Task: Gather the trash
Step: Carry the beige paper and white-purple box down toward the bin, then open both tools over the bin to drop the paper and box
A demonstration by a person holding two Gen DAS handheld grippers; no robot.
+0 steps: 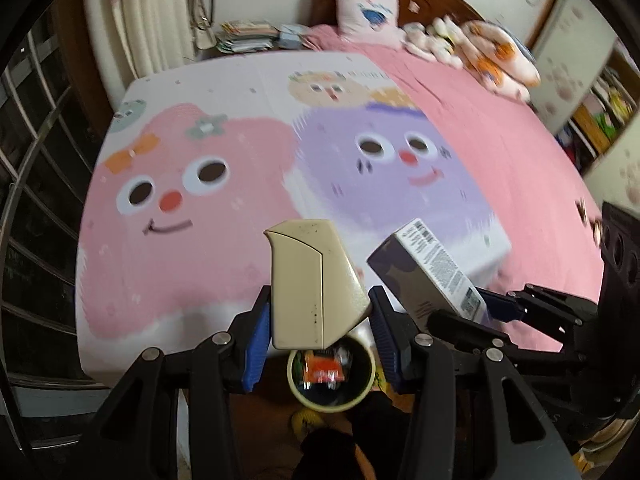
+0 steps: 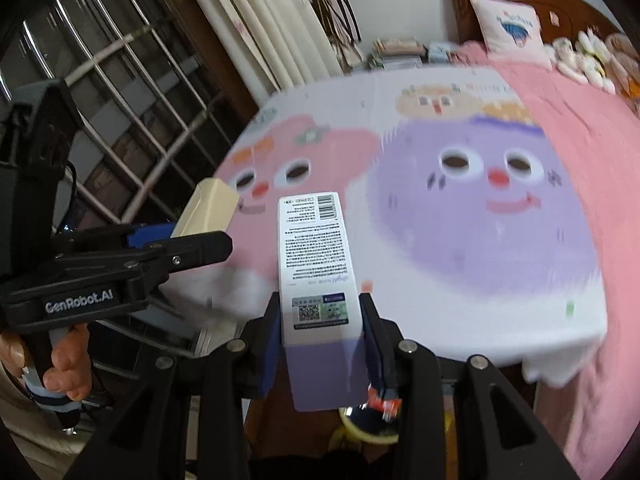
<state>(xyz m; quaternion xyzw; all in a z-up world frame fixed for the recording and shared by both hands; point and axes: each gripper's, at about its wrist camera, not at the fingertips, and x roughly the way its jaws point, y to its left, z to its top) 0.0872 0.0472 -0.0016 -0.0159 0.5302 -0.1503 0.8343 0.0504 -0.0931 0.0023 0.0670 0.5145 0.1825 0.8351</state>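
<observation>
My left gripper [image 1: 318, 332] is shut on a cream-coloured box [image 1: 310, 284], held upright above a round cream trash bin [image 1: 332, 380] that holds orange wrappers. The cream box also shows in the right wrist view [image 2: 208, 208], with the left gripper [image 2: 176, 248] beside it. My right gripper [image 2: 320, 340] is shut on a tall white and purple printed carton [image 2: 316, 272], held over the bin's rim [image 2: 368, 428]. In the left wrist view that carton [image 1: 428, 272] is tilted, just right of the cream box, in the right gripper [image 1: 472, 312].
A bed with a cartoon-face blanket [image 1: 280, 168] and pink sheet [image 1: 500, 152] fills the view ahead. Pillows and plush toys [image 1: 472, 48] lie at the headboard. A barred window [image 2: 120, 92] and curtains are at the left. Shelves [image 1: 600, 112] stand at the right.
</observation>
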